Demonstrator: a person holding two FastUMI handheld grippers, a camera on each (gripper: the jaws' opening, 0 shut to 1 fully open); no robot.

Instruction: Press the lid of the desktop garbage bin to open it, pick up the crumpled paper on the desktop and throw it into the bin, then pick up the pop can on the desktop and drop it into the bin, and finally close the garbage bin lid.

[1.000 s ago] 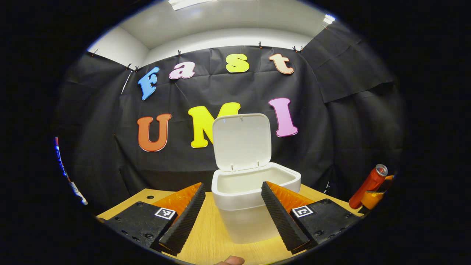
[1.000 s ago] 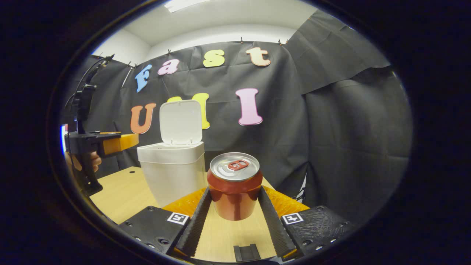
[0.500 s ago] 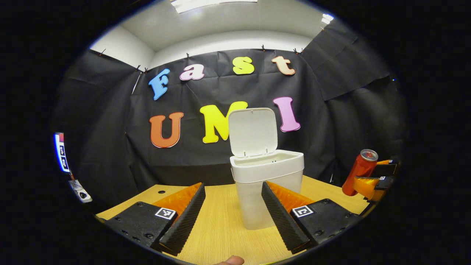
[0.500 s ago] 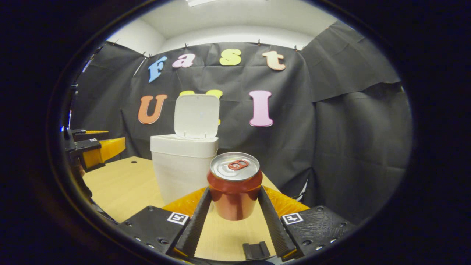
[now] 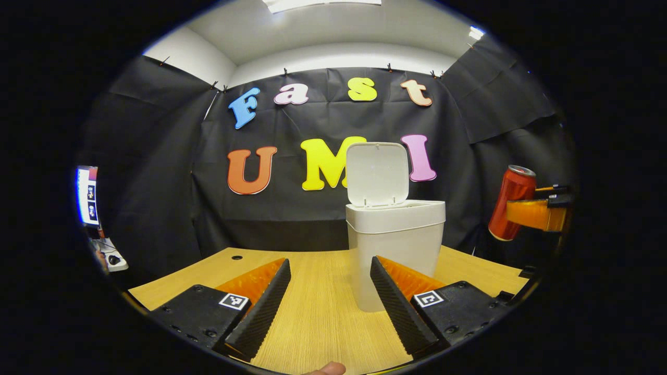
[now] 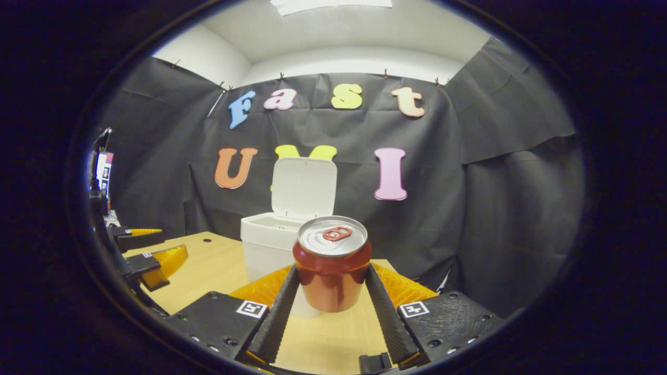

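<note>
Right up close in the right gripper view, the right gripper (image 6: 332, 291) is clamped on the pop can (image 6: 332, 265), both fingers pressed flat against its sides, can upright with the pull tab facing up. It looks clear of the desktop (image 6: 208, 260), carried in the air. Just past it, at about eleven o'clock from the can, stands the garbage bin (image 6: 266, 245), its lid (image 6: 304, 187) tipped up and back, mouth wide open. That is the relation that matters: the bin lies ahead and slightly left of the can, rim about level with the can's top, so the can likely needs to rise and travel forward before release.

Over in the left gripper view, the left gripper (image 5: 331, 299) sits low over the wood with its jaws spread and nothing between them. The bin is dead ahead at one o'clock, and at three o'clock, off beyond the bin's right side, the red can hangs in the other gripper's hold. No crumpled paper on the visible desktop; probably binned. The right hand has this drop; the left waits.
</note>
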